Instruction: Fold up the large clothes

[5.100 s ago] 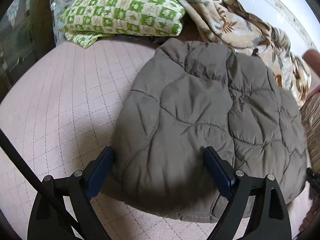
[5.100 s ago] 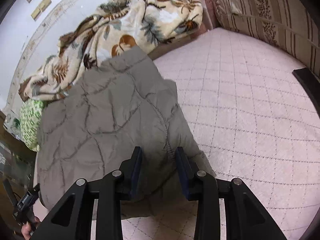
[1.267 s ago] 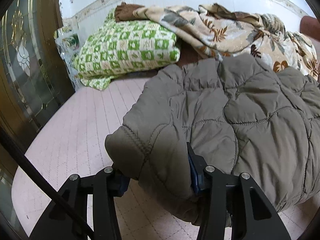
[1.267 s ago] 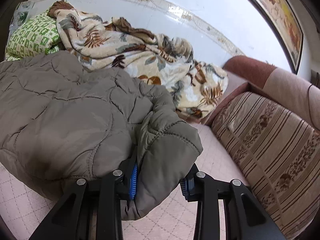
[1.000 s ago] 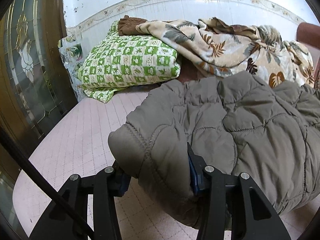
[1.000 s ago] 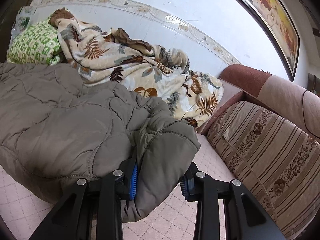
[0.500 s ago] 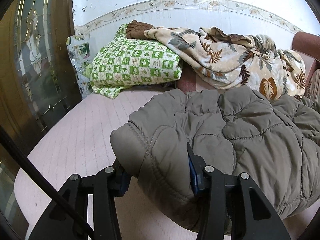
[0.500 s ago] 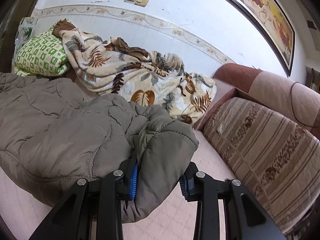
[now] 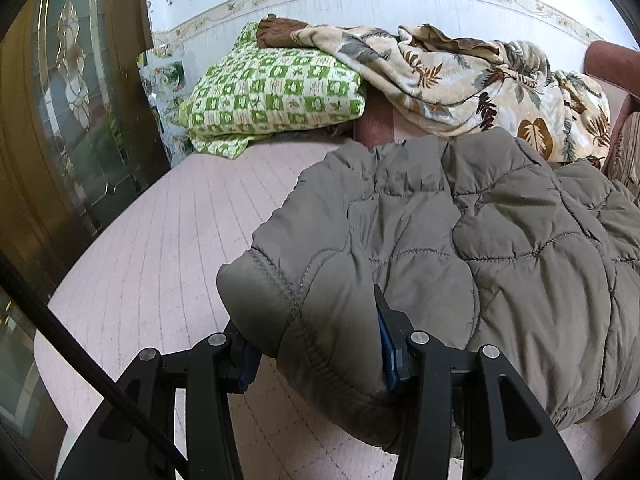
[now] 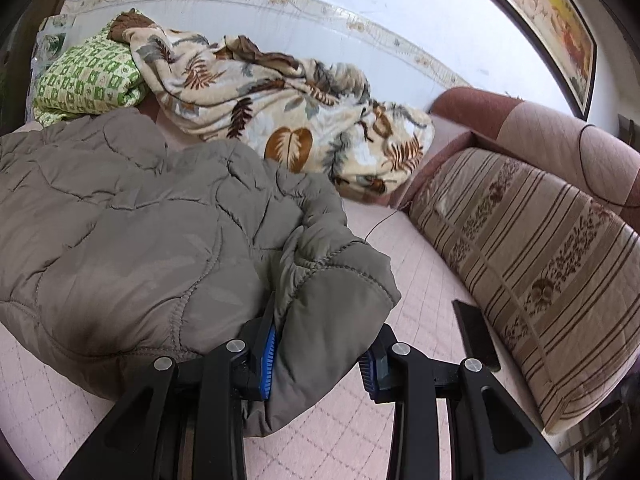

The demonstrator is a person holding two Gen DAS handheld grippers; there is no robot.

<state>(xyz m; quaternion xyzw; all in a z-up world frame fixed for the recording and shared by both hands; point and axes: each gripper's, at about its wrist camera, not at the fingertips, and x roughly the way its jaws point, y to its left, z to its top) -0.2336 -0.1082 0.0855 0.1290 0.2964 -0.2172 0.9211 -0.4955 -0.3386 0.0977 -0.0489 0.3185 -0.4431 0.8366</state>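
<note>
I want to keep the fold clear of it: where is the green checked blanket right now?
The green checked blanket lies folded at the far left against the wall, beside the leaf-print blanket, beyond the jacket.

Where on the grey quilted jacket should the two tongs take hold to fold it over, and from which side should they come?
Grip the jacket at its two near corners, coming in low from the near edge. The stitched hem there bunches into thick, firm rolls that fill the jaws. The left tongs and right tongs already pinch such rolls, one at each end, so the wide padded body should lift evenly.
</note>
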